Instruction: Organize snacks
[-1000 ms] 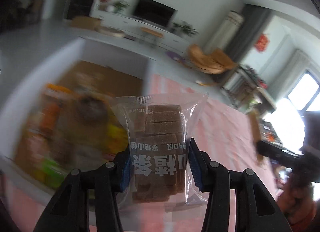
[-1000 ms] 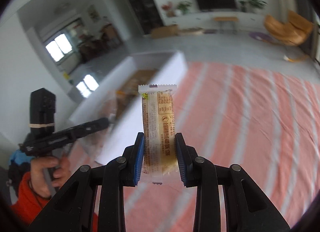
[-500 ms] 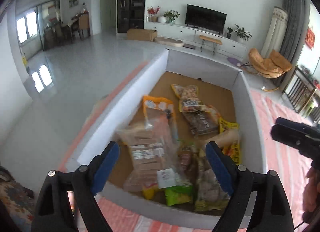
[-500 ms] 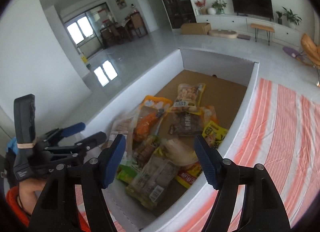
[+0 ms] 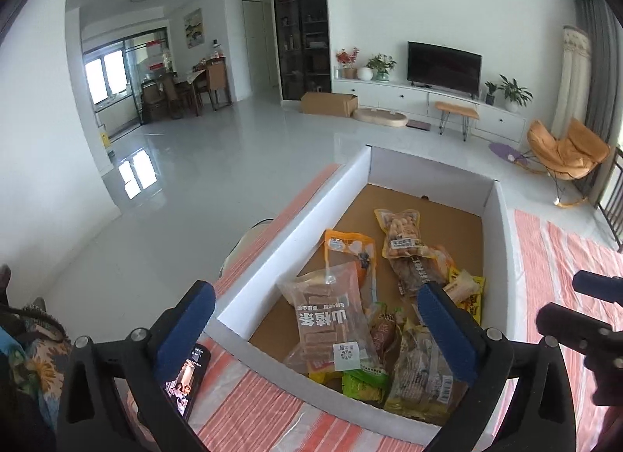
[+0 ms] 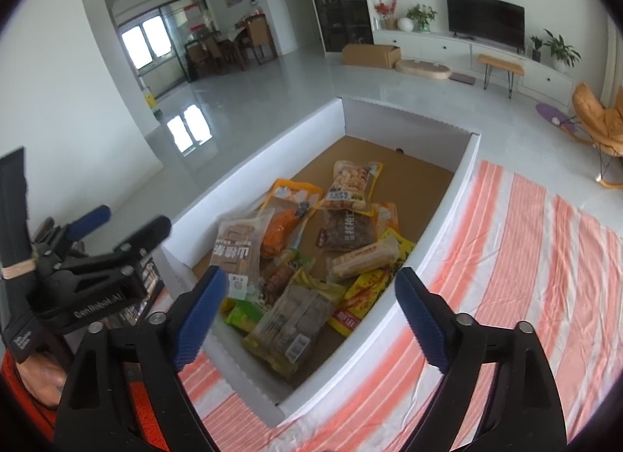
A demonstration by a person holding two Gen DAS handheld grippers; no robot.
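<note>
Inside the white cardboard box [image 5: 296, 241], the clear pack of brown hawthorn bars [image 5: 331, 319] and the pale wafer pack [image 6: 364, 259] lie among other snack bags. Left gripper [image 5: 317, 329] and right gripper [image 6: 307, 309] hover above, jaws just opened wide, nothing between them.

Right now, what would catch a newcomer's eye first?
The white box on the striped cloth, with a heap of snack packets at its near end. Both grippers, left and right, hang open and empty above it.
</note>
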